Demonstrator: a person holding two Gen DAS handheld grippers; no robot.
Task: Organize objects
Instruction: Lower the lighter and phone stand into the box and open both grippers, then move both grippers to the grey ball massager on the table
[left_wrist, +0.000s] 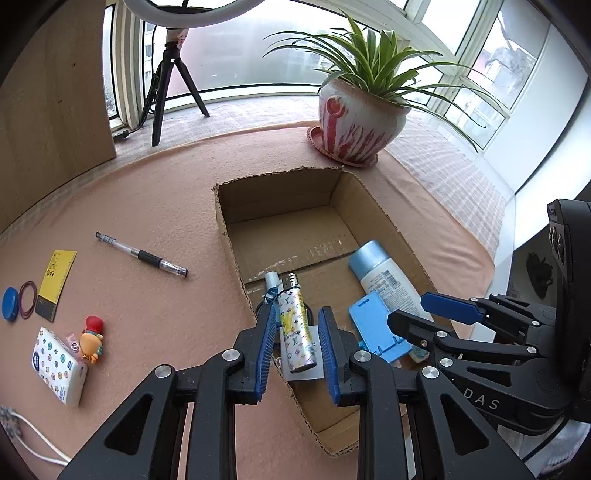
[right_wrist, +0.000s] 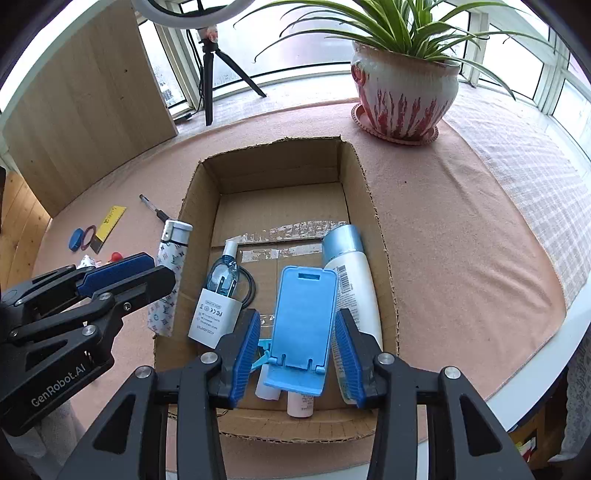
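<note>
- Two tongs are in play, side by side over the near end of the cardboard box (right_wrist: 277, 166).
- My left tongs (left_wrist: 298, 314) are clamped on a patterned lighter (left_wrist: 295, 332), which I am holding tilted above the box's left wall, metal cap pointing away from me.
- My right tongs (right_wrist: 298, 317) stand apart around a blue phone stand (right_wrist: 303, 314). There is a sliver of gap at each pad, and the stand lies on two small tubes inside the box.
- Just left of the stand in the box lies a white charger (right_wrist: 214, 314) with its black cable. Just right of it lies a white bottle with a blue cap (right_wrist: 354, 273), along the right wall.
- Out on the desk (left_wrist: 147, 203), left of the box, I see a tissue pack (left_wrist: 61, 365) and a small orange toy (left_wrist: 92, 339). Farther back lies a pen (left_wrist: 142, 254).
- Beyond the box's far wall stands a potted plant (left_wrist: 354, 122) on its saucer, near the window.
</note>
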